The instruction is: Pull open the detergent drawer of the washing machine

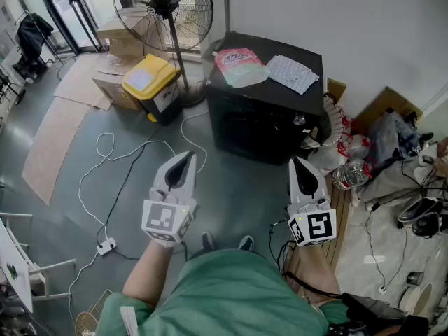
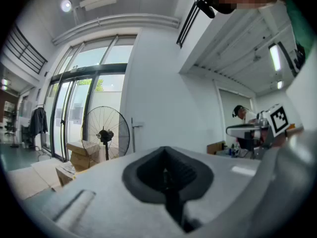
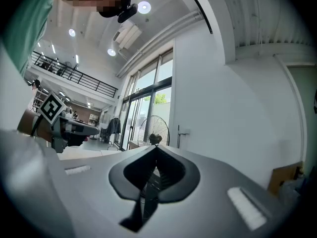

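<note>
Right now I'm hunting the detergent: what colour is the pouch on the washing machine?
The pouch is mostly pink; the head view shows it best.

Grey floor, smooth. Black washing machine stands on it against white wall. Just left of machine: pedestal fan, then yellow-lidded bin, cardboard boxes behind bin. Flattened cardboard sheets lie further left. White cable loops over bare floor (ends at power strip). Plastic bottles heaped right of machine.
</note>
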### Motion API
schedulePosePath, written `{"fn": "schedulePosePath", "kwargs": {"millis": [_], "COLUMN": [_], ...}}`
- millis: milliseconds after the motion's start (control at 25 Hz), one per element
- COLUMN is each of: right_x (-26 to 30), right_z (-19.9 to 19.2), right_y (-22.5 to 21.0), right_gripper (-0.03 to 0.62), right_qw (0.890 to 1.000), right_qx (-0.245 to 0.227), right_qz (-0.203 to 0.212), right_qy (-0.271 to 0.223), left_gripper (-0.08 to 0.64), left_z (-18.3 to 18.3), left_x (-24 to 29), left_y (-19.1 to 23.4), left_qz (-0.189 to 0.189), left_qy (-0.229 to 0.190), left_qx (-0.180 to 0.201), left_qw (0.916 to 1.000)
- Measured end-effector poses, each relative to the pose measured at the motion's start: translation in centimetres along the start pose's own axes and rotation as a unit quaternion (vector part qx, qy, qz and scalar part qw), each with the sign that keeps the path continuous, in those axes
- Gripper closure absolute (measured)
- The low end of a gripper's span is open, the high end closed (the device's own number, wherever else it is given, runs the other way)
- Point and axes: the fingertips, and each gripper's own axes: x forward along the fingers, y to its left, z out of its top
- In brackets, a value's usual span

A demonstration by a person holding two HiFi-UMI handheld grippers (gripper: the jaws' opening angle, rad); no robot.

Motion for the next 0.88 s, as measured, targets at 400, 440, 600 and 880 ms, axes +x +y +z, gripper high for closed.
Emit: {"fn": "schedulePosePath", "kwargs": {"millis": [400,440,600,880], "right_x": [-0.7,-0.9,-2.2,-3.6], "right_z": [-0.6,-0.8,-1.0,-2.1], "right_y": [-0.6,-0.9,-2.4,-5.4], "right_gripper": [0.595,0.595,0.595,0.595], "right_qw": [1.0,1.0,1.0,0.999], "right_qx": [-0.001,0.001,0.01,0.016], "right_qz": [0.01,0.011,0.02,0.033], "right_qy": [0.011,0.012,0.003,0.002], "left_gripper": [0.558,0.558,0.558,0.482], "left_z": [-0.1,-0.2,-0.7,-2.4], "left_x": [0.5,0.7,1.3,2.3], "left_y": [-0.6,-0.7,-2.0,-5.5], "left_qz": [0.005,0.006,0.013,0.009], "left_qy": [0.007,0.007,0.009,0.026], "left_qx": [-0.018,-0.022,-0.053,-0.092], "left_qw": [0.9998,0.9997,0.9985,0.9953]}}
